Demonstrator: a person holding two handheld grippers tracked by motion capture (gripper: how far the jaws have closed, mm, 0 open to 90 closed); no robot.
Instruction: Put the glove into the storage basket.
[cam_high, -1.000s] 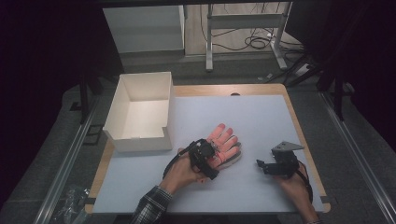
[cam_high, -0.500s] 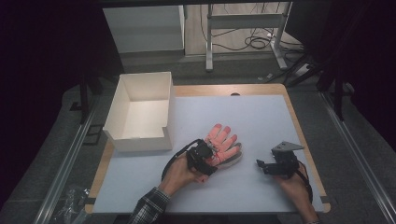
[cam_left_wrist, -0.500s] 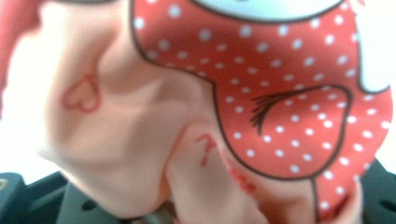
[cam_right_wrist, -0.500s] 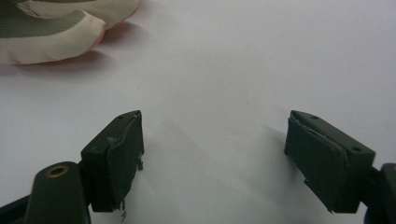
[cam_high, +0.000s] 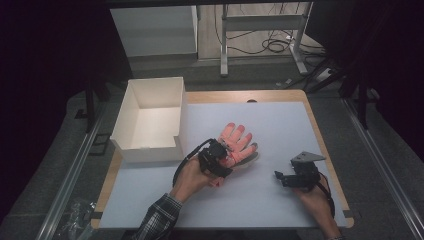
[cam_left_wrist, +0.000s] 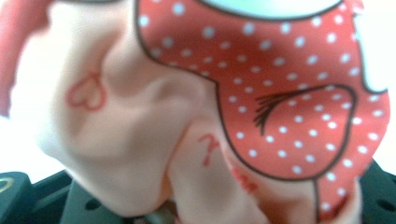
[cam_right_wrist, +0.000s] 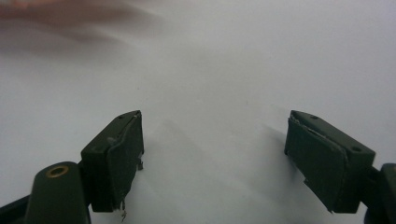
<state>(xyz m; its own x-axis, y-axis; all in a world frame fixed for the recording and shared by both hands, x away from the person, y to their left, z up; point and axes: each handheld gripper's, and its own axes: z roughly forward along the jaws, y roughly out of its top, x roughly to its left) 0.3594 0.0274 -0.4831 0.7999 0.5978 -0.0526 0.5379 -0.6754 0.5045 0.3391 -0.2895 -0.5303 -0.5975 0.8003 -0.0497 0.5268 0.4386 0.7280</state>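
Your left gripper (cam_high: 226, 159) is clamped on the cuff end of the pink glove (cam_high: 235, 145); up close the left gripper view shows bunched fabric with the red polka-dot print (cam_left_wrist: 299, 93) right at the jaws. The glove's fingers are spread on the white table surface (cam_high: 280, 125), just right of the open white box (cam_high: 150, 120). Your right gripper (cam_high: 280, 177) is parked well apart, jaws wide with nothing between them. Risk: the grip looks like a thin pinch on loose cloth, so a fast lift could let it slip out. The dangling fingers could also catch the box wall (cam_high: 181, 117) if you're heading there.
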